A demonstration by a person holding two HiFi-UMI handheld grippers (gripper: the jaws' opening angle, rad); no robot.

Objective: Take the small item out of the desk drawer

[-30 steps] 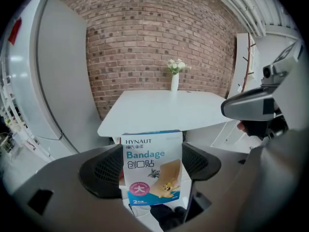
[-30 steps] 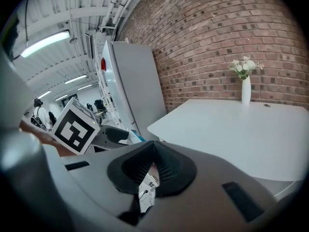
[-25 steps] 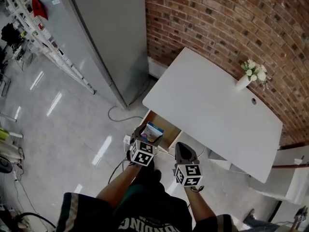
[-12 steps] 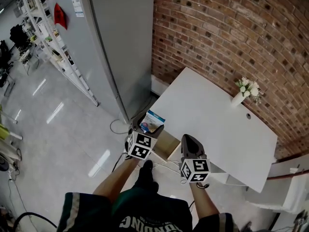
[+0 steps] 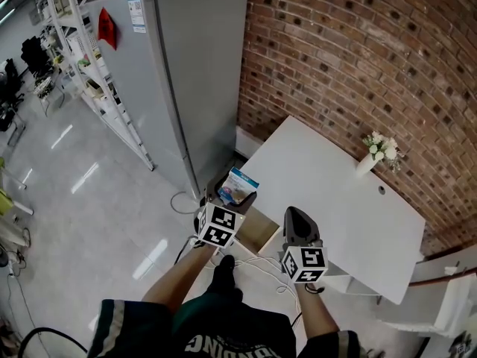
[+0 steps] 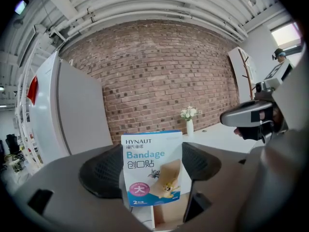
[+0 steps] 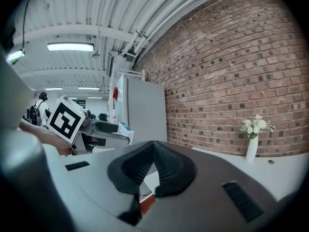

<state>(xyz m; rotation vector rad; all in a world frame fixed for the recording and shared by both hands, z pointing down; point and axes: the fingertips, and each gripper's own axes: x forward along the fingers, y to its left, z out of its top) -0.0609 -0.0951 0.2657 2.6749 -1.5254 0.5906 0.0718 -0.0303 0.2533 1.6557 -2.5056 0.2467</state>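
Head view: white desk (image 5: 320,177), brick wall (image 5: 358,51)

The bandage packet (image 6: 152,178) clamped in the left tongs (image 6: 153,164) is glossy printed card (or film, hard to say), and the textured pads (image 6: 101,174) are matt black. Beyond the tongs, the desk (image 5: 328,192) is smooth matt white, the brick wall (image 5: 358,58) rough and the floor (image 5: 89,222) glossy.

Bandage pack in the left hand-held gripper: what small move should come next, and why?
Probably carry it sideways over the white desk and set it down. The left hand-held gripper is shut on the bandage pack, held up clear of the open drawer, and the desk's bare top lies just beside it.
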